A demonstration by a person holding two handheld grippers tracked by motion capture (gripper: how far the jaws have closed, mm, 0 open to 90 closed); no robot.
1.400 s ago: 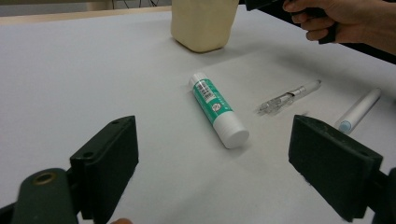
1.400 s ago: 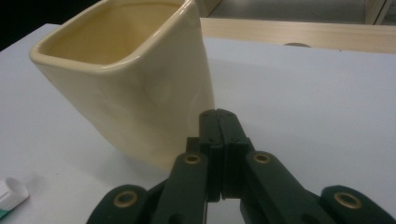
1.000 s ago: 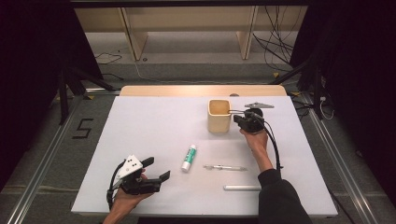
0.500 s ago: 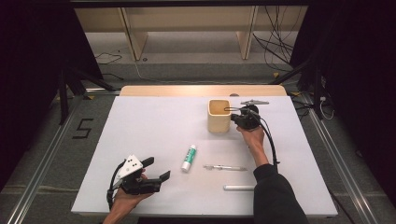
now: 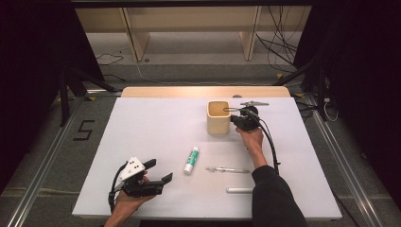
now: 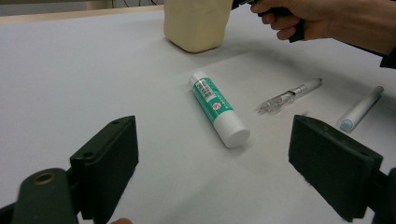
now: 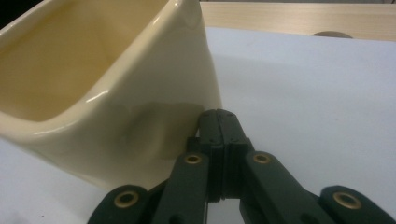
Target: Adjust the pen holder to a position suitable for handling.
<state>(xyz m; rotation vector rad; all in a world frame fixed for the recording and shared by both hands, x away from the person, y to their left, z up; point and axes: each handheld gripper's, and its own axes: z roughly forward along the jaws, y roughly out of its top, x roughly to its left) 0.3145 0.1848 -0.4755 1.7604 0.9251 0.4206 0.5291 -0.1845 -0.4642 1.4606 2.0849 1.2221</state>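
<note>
The clenched, empty right gripper (image 5: 242, 118) is held beside the square cream ceramic cup (image 5: 218, 117), upper right of centre; next, reopening towards the green-labelled glue stick (image 5: 191, 159) seems called for. The left gripper (image 5: 158, 172) is held released.

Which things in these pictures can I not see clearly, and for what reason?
- Cup floor, right gripper view: the near wall hides it; in the high view it is too small.
- Glue stick label, left gripper view: print too small.
- Right gripper, right gripper view: pads shut together; contact with the cup cannot be told.
- White pen, left gripper view: its near end lies behind the jaw.
</note>
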